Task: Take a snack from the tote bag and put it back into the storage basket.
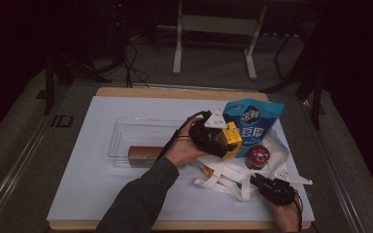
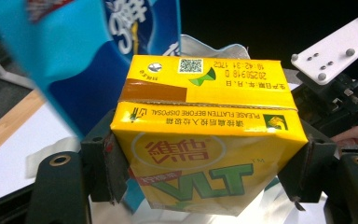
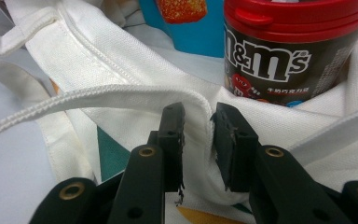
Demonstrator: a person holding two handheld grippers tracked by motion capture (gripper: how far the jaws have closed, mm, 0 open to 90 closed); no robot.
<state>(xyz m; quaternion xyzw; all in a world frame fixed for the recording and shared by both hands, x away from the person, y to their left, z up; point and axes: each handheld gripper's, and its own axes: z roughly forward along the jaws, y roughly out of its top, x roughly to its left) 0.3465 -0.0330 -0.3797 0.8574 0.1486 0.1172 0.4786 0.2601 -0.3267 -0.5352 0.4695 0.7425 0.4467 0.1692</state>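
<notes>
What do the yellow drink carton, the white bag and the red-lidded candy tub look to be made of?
Yellow drink carton: coated paperboard, slightly glossy; folded top flaps and sharp creases show.
White bag: woven cloth, likely cotton canvas, matte; stitched seams and soft folds show.
Candy tub: probably plastic, with a smooth, shiny red lid and a printed wrap; I can't rule out card under the label.

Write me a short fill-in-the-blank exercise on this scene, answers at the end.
1. The left gripper is clamped on a ____ drink carton.
2. The right gripper pinches the white cloth ____.
3. The candy tub has a ____ lid.
4. The clear tray holds a ____ box.

Answers: yellow; bag; red; brown
</notes>
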